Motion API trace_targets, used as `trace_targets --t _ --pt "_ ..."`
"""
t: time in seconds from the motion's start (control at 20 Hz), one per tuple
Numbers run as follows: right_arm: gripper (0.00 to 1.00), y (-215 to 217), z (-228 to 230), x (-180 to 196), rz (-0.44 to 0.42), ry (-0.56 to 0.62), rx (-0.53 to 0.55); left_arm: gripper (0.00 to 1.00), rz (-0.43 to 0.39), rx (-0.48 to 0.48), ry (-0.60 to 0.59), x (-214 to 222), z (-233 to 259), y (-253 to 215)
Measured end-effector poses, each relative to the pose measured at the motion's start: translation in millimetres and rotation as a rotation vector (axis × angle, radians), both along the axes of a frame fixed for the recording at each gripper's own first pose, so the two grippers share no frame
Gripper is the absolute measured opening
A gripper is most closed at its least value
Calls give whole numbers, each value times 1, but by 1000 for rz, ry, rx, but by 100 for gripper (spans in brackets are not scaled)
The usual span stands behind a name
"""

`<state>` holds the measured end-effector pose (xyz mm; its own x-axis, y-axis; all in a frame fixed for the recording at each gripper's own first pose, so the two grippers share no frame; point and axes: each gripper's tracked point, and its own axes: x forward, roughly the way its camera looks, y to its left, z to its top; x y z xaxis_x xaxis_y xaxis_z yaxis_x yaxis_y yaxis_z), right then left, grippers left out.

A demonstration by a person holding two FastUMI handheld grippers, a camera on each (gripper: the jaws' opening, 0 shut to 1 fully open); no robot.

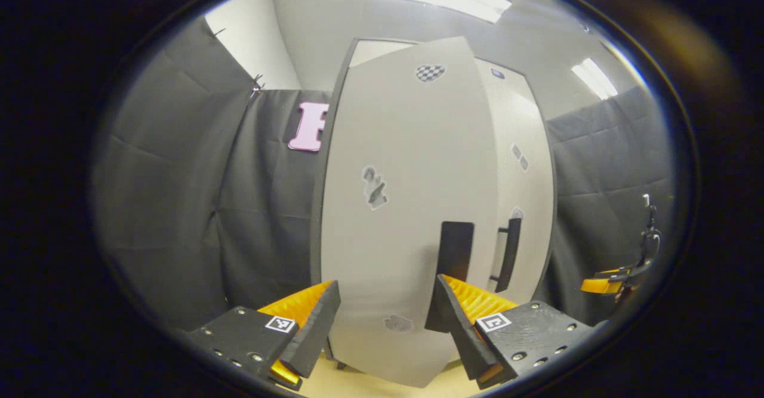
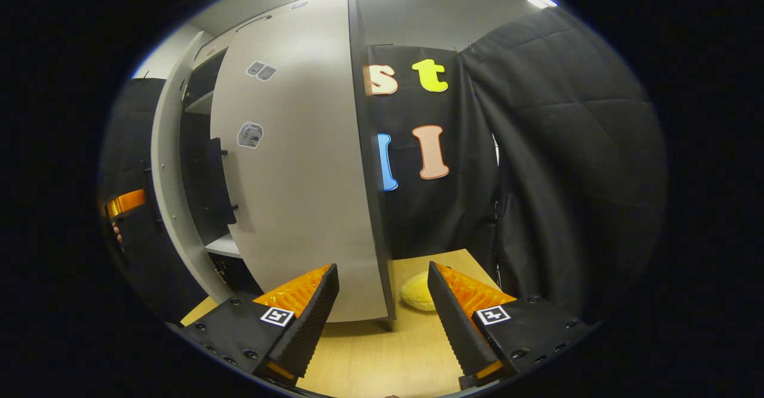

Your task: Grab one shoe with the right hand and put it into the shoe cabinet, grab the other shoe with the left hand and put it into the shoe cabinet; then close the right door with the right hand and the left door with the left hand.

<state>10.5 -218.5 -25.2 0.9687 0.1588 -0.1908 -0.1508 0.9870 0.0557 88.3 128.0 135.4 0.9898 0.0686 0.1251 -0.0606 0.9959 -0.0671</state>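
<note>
Grey laminate covers the left door (image 1: 412, 219) of the shoe cabinet (image 1: 525, 165), which stands close in front of the left hand-held gripper (image 1: 385, 326) in the left gripper view. That gripper's two fingers are spread wide with nothing between them, and the door panel lies just beyond their tips. The door's dark left edge runs top to bottom beside the black cloth wall (image 1: 179, 195), and its lower corner hangs above the pale worktop (image 1: 364, 383). A dark handle plate (image 1: 455, 249) sits low on the panel. Past its right edge the right door (image 1: 525, 207) shows with a dark bar handle (image 1: 509, 255), and further right, near the cloth, the other gripper appears small and far off.

In the right gripper view the right hand-held gripper (image 2: 382, 320) is also spread wide and holds nothing. The right door (image 2: 298, 171) stands ajar before it, its dark edge facing the cloth wall (image 2: 537, 165), its bottom just above the wooden worktop (image 2: 382, 356). A gap at the door's left side opens onto the cabinet's dark interior and a pale shelf (image 2: 224, 246). A soft yellow object (image 2: 418, 293) lies on the worktop behind the door's lower corner; whether it is a shoe cannot be told. Bare worktop spreads between the fingers.
</note>
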Motion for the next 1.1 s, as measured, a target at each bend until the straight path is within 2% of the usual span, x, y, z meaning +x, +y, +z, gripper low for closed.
trace_targets --t 0.05,0.1,0.2,0.25,0.35,0.4,0.45,0.5,0.55,0.6,0.9,0.95,1.1 --pt "95 -6 -2 0 12 -4 -6 99 2 -7 -3 -4 -1 -10" --pt "92 -11 -3 0 25 -7 -14 99 9 -14 -2 -8 -3 -18" --pt "92 -21 -6 1 52 -15 -35 99 30 -19 10 -19 -8 -30" --pt "95 -24 -6 1 63 -23 -47 99 44 -16 18 -24 -10 -33" --pt "95 -25 -5 1 79 -34 -66 99 67 -11 38 -33 -16 -35" --pt "92 -24 -3 0 87 -37 -66 99 78 -11 47 -36 -20 -34" --pt "96 -22 0 -1 93 -43 -61 99 92 -15 52 -39 -21 -32" --pt "93 -18 4 -1 99 -51 -54 99 105 -24 55 -43 -23 -29" --pt "96 -14 8 -1 105 -57 -48 93 113 -33 54 -45 -22 -27" --pt "92 -10 10 0 107 -59 -47 87 119 -37 49 -47 -20 -25" --pt "96 16 28 4 106 -76 -31 99 165 -49 44 -60 -24 3" --pt "92 21 30 4 99 -75 -24 99 169 -51 47 -62 -24 10" --pt "92 38 36 3 85 -63 -12 99 180 -63 46 -67 -29 32"
